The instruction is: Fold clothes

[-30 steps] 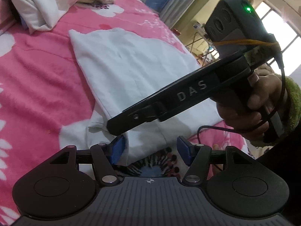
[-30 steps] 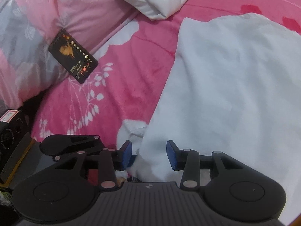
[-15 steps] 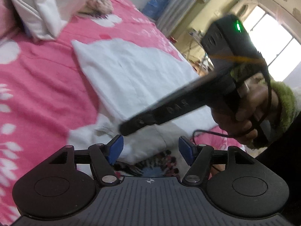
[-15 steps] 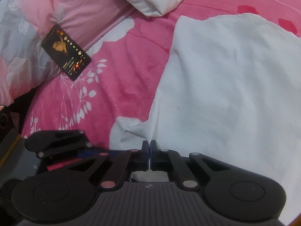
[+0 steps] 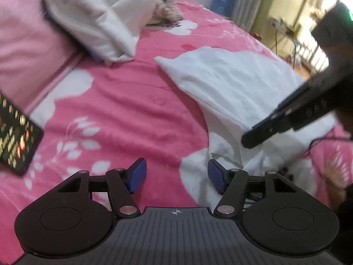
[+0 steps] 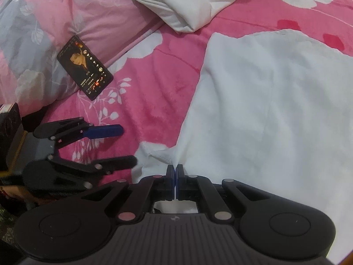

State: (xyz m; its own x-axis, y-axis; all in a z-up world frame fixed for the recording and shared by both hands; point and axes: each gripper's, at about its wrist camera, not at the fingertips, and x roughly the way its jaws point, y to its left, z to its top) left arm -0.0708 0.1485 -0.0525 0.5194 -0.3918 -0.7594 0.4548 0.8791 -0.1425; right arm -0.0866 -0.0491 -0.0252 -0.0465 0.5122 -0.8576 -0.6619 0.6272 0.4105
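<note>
A white garment lies spread flat on the pink flowered blanket. My right gripper is shut on the garment's near left edge, and the cloth puckers up into the pads. In the left wrist view the same garment lies to the right, with the right gripper pressed down onto it. My left gripper hangs over the blanket just left of the garment; its jaws are closing with nothing gripped between them. In the right wrist view the left gripper shows at the left.
A lit phone lies on the blanket at the left, beside a pink and grey quilt. A heap of white cloth sits at the back. A black box is at the left edge. A window and furniture stand beyond the bed.
The right gripper's jaws closed onto the garment's edge. The left gripper swung leftward, so the phone and the white heap came into its view and the right gripper slid to its right edge.
</note>
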